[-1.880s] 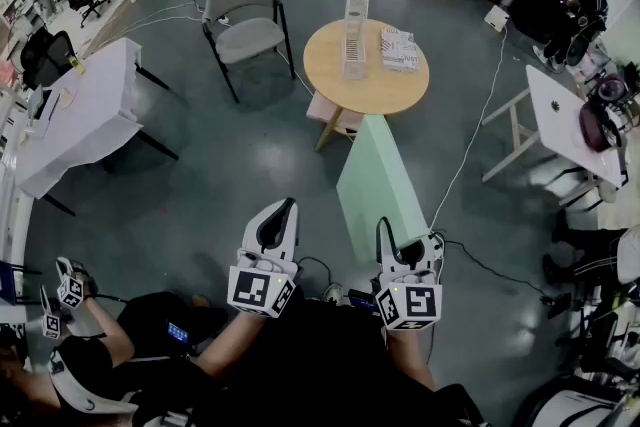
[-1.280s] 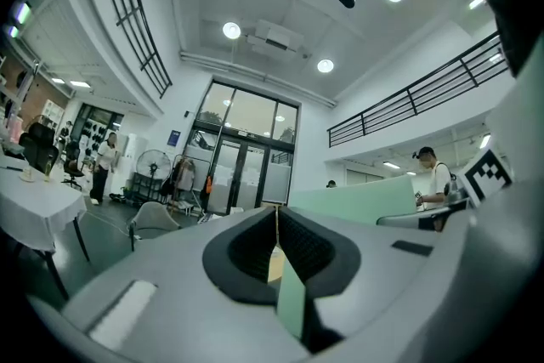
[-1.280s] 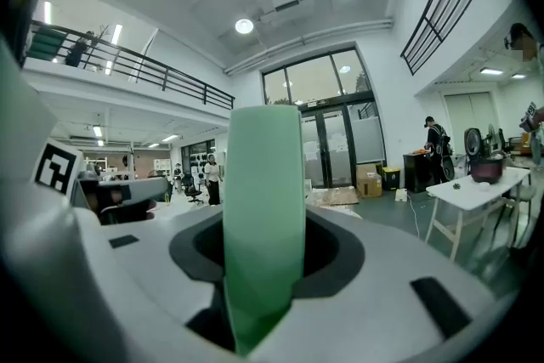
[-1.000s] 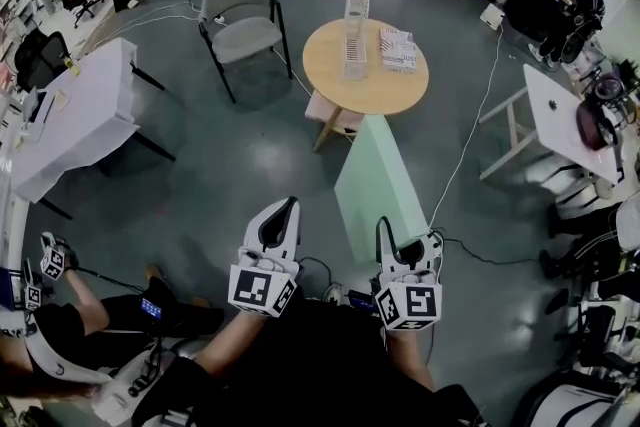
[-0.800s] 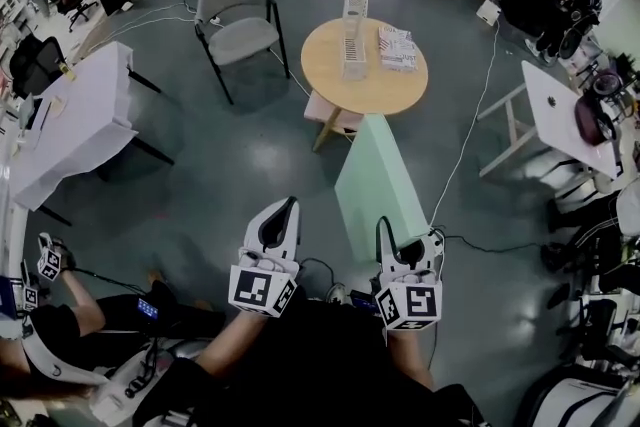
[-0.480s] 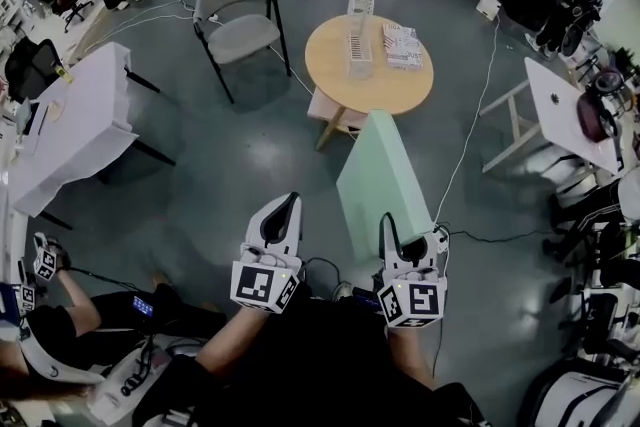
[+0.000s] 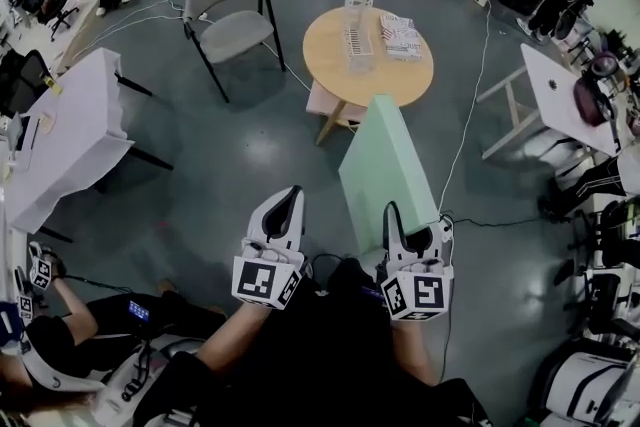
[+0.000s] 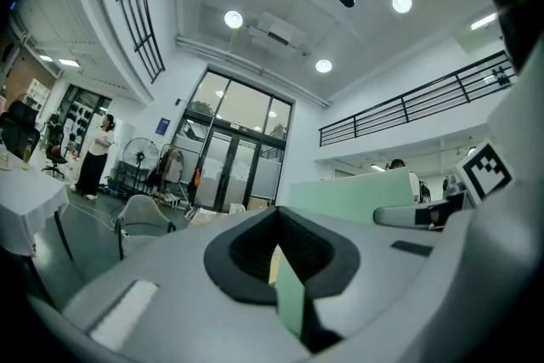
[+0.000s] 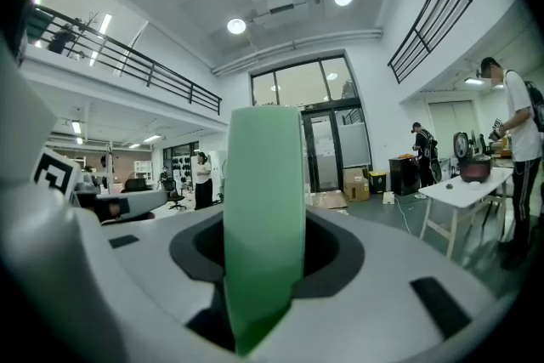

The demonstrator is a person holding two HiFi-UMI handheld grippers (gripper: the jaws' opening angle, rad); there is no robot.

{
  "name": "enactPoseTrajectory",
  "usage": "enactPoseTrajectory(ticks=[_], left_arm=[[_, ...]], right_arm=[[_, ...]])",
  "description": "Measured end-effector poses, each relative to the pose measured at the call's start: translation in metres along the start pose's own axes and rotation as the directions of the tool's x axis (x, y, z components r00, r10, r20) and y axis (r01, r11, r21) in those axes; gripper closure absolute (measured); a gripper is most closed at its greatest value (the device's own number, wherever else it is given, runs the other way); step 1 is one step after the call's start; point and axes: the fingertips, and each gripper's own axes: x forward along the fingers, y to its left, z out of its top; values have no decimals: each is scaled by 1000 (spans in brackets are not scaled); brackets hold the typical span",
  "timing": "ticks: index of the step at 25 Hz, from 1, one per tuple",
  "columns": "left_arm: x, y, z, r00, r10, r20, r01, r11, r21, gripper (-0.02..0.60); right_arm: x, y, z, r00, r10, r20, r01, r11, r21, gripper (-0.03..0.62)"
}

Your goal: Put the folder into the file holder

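Note:
A large mint-green folder [image 7: 385, 165] stands on edge above the floor, and my right gripper [image 7: 396, 218] is shut on its near lower end. In the right gripper view the folder [image 9: 263, 200] fills the gap between the jaws and rises straight up. Its far top corner reaches the near edge of the round wooden table [image 7: 325, 50]. The file holder [image 7: 357, 20], a clear slotted rack, stands upright on that table, well ahead of both grippers. My left gripper [image 7: 287, 199] hovers left of the folder, jaws together with nothing held. The folder [image 8: 357, 198] shows to the right in the left gripper view.
A stack of printed papers [image 7: 401, 35] lies beside the holder. A grey chair [image 7: 228, 15] stands left of the table. White desks sit at the left [image 7: 60, 130] and right [image 7: 565, 105]. A cable [image 7: 470, 115] runs across the floor. People stand at the room's edges.
The round table and holder have drawn nearer in the head view. The folder's top now overlaps the table's near edge. Both grippers keep their states.

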Motion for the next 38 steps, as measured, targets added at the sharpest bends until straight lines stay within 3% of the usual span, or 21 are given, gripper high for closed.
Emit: enactPoseTrajectory(ticks=[10, 19, 38], left_arm=[[15, 17, -4, 1000, -1, -3, 1, 1000, -4, 575], [61, 34, -9, 1000, 17, -10, -17, 1000, 8, 575], [253, 33, -4, 999, 42, -3, -42, 998, 43, 575]], right_arm=[[28, -4, -3, 1000, -13, 5, 13, 1000, -9, 445], [79, -17, -4, 1000, 20, 4, -20, 1000, 3, 445], [223, -130, 16, 996, 89, -4, -89, 996, 18, 445]])
